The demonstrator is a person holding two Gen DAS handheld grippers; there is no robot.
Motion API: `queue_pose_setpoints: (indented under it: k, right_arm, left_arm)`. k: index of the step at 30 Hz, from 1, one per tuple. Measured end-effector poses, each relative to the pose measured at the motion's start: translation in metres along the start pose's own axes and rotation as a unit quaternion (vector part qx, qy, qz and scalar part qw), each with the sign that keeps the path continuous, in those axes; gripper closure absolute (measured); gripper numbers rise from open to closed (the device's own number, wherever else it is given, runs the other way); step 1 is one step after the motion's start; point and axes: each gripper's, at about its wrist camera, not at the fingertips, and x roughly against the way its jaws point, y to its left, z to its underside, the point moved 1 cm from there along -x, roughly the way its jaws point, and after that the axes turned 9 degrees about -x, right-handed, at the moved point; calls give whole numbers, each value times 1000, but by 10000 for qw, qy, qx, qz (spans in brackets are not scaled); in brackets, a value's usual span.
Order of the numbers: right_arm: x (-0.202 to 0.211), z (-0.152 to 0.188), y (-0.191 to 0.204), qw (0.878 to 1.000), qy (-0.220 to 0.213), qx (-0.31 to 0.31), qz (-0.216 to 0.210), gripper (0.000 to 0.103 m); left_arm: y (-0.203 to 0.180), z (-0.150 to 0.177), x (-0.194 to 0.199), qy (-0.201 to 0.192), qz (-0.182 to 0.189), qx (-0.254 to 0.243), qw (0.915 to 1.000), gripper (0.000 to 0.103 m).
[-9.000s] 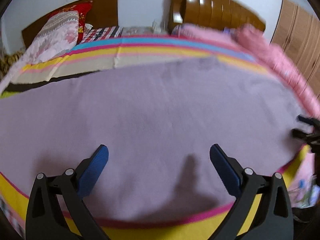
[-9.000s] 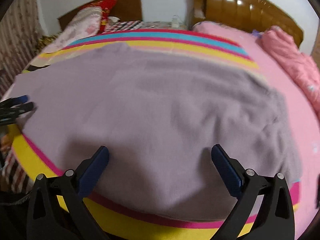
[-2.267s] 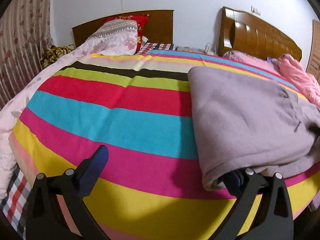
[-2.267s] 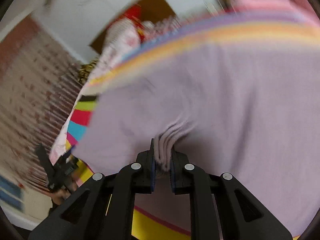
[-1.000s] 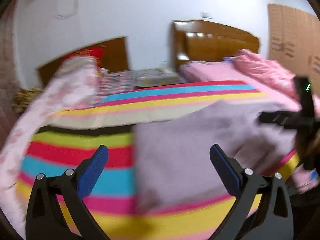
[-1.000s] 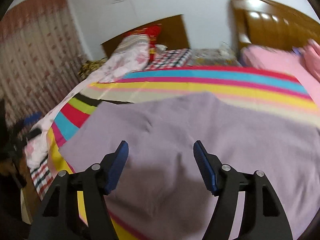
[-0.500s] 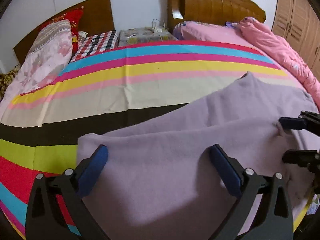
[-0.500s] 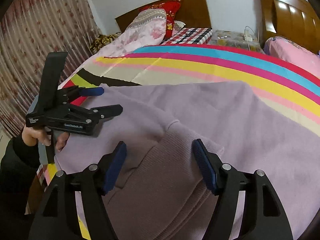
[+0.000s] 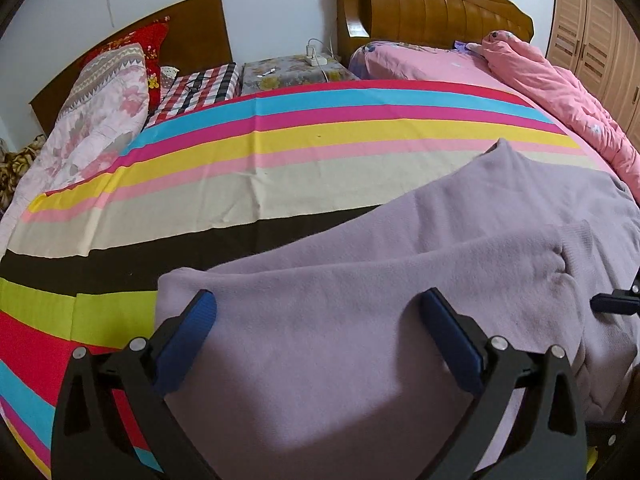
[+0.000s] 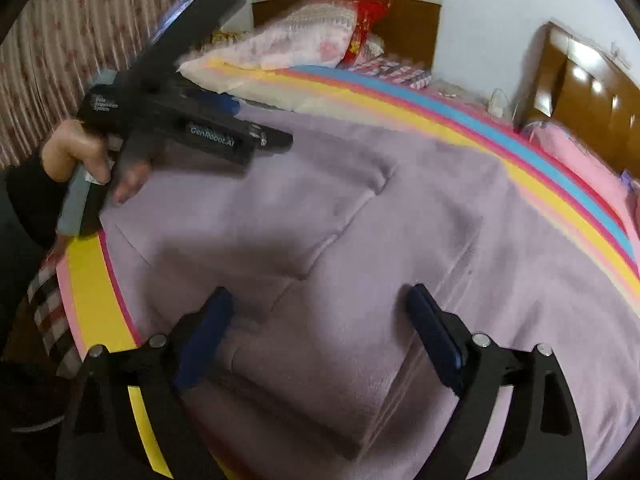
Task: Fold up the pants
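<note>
- Lying folded over on itself, the lilac fleece pants (image 9: 360,320) cover the near right part of a striped bedsheet (image 9: 280,136); in the right wrist view the same pants (image 10: 360,220) show a doubled layer with a ribbed hem close to the camera.
- The left gripper (image 9: 320,320) hovers just above the folded fabric with its blue-padded fingers (image 9: 188,332) spread wide and nothing between them; the cloth lies beneath both pads, and whether they touch it cannot be told.
- The right gripper (image 10: 320,320) is likewise spread wide over the ribbed edge of the pants, holding nothing.
- From the right wrist view, the left gripper (image 10: 276,138) appears at upper left, gripped by the person's left hand (image 10: 80,152) in a dark sleeve, its tips over the far left corner of the pants; that part of the view is blurred.
- A tip of the right gripper (image 9: 616,302) pokes in at the right edge of the left wrist view, just above the fabric.
- Containers: none shows in either view; the only bearing surface is the bed, which carries the sheet and the pants.
- Behind the bed stand two wooden headboards (image 9: 432,12), a floral pillow (image 9: 104,120) with a red cushion (image 9: 136,44) behind it, and a pink quilt (image 9: 560,96) bunched along the right side.
- A small cloth-covered nightstand (image 9: 292,74) between the headboards bears a white power strip (image 9: 316,58).
- Striped curtains (image 10: 80,40) hang at the left of the right wrist view.
</note>
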Motion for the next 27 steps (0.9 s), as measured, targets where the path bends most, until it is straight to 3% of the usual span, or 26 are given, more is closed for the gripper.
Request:
queue_pose_setpoints:
  k: [2, 5, 7, 10, 11, 14, 17, 20, 24, 27]
  right_arm:
    - [2, -5, -1, 9998, 119, -41, 131, 17]
    - [19, -5, -7, 9994, -152, -146, 280, 17]
    - [15, 2, -15, 9993, -29, -215, 300, 16]
    - [9, 11, -42, 9942, 50, -1000, -392, 15]
    - [9, 11, -42, 9943, 83, -980, -405, 15]
    - [18, 9, -45, 9936, 129, -1069, -327, 15]
    - [39, 10, -64, 9922, -116, -1220, -246, 15]
    - [57, 10, -100, 9881, -180, -1524, 114, 15]
    - [80, 7, -145, 9814, -370, -1847, 375, 15]
    - [86, -5, -165, 9787, -506, -1898, 591, 15]
  left_arm:
    - [-1, 0, 0, 3, -9, -1, 10000, 1]
    - [-1, 1, 0, -2, -10, 0, 10000, 1]
    - [-2, 1, 0, 1, -11, -1, 10000, 1]
    - [0, 0, 0, 5, -16, -11, 10000, 1]
    - [-1, 0, 0, 8, -18, -10, 10000, 1]
    - [0, 1, -1, 24, -29, -23, 10000, 1]
    - [1, 0, 0, 14, -64, -33, 10000, 1]
    - [-4, -6, 16, -70, -516, -62, 9986, 2]
    - [-27, -45, 56, -871, 273, 115, 9958, 2]
    - [-59, -84, 48, -890, 941, -89, 9915, 2]
